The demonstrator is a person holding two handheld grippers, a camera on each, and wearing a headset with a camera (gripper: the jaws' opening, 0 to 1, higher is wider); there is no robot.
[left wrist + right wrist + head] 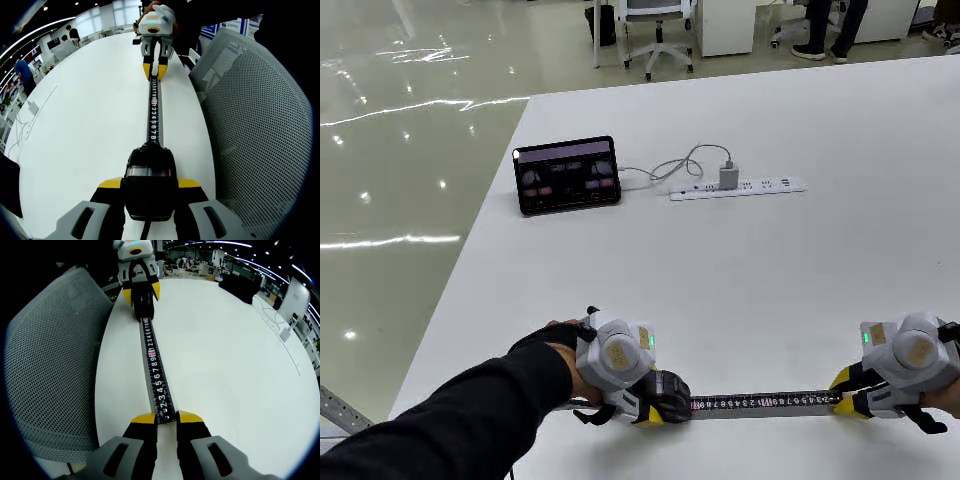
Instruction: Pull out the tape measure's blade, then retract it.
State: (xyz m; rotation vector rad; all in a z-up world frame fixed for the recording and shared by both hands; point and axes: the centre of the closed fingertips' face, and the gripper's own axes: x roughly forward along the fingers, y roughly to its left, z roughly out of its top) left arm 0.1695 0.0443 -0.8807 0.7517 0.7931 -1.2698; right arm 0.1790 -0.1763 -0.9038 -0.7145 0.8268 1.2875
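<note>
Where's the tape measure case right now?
Head view: the tape measure case sits lower left at the near table edge, clamped in the left hand-held gripper, blade running to the right hand-held gripper.

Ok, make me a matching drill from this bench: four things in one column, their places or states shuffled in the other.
Things
1. black tape measure case
2. dark numbered blade
3. black tablet
4. white power strip

Places or states
A. lies flat with a white charger plugged in
B. tip pinched by the right gripper
C. held by the left gripper
D. screen lit, near the left edge of the table

Pairs: 1-C, 2-B, 3-D, 4-A.
</note>
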